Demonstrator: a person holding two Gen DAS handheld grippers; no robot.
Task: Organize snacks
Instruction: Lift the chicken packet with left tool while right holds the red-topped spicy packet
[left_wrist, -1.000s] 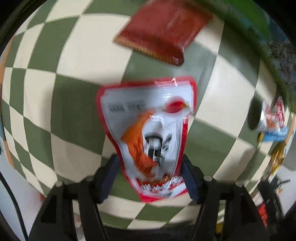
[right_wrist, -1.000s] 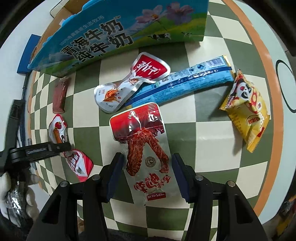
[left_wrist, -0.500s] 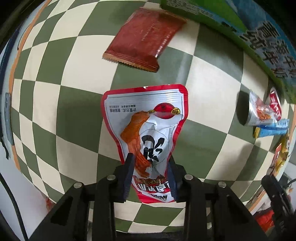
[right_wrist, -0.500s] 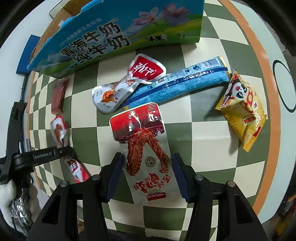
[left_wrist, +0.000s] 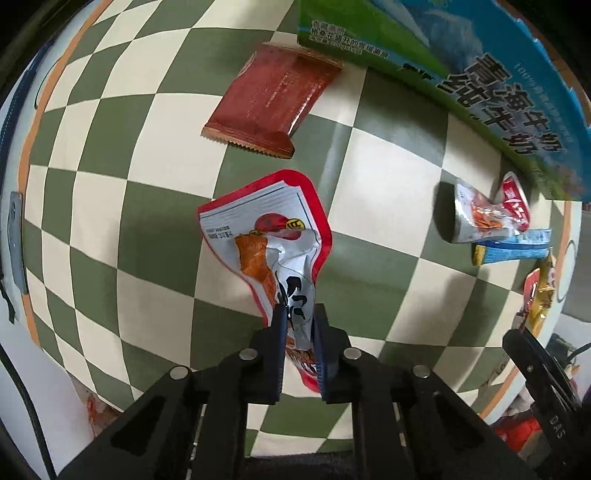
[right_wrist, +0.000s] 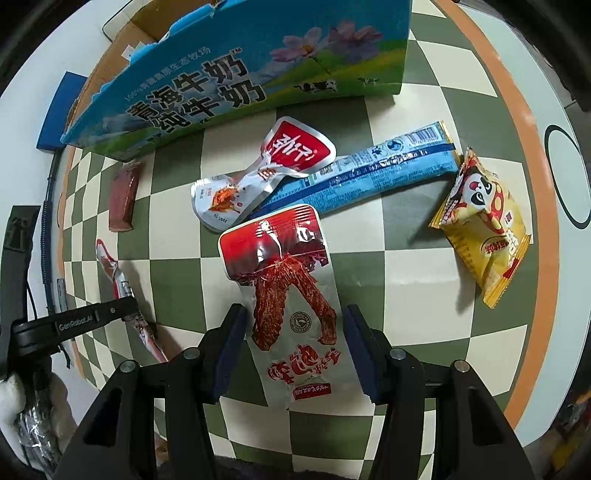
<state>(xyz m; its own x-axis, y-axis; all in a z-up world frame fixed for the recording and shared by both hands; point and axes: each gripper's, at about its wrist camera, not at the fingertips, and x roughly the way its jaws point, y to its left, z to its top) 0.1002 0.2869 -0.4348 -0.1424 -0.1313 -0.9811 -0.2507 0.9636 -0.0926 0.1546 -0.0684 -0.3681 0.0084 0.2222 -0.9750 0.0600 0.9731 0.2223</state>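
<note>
Left wrist view: the left gripper (left_wrist: 298, 325) has its jaws pinching the lower end of a red-bordered white snack pouch (left_wrist: 273, 236), which is crumpled at the grip and raised off the checkered table (left_wrist: 110, 229), its shadow falling on the cloth beneath. Beyond it a dark red wrapper (left_wrist: 273, 103) lies flat, its far end just beside the blue-and-green milk carton box (left_wrist: 480, 81).

In the right wrist view, the right gripper (right_wrist: 293, 350) has its jaws spread wide, one on each side of a silver pouch with red meat strips printed on it (right_wrist: 288, 295), which lies flat on the table; whether the pads touch it I cannot tell. Past it a small red-and-silver pouch (right_wrist: 266, 173) overlaps a long blue stick pack (right_wrist: 373, 173), and a yellow panda packet (right_wrist: 484, 225) lies at the blue pack's right end.
</note>
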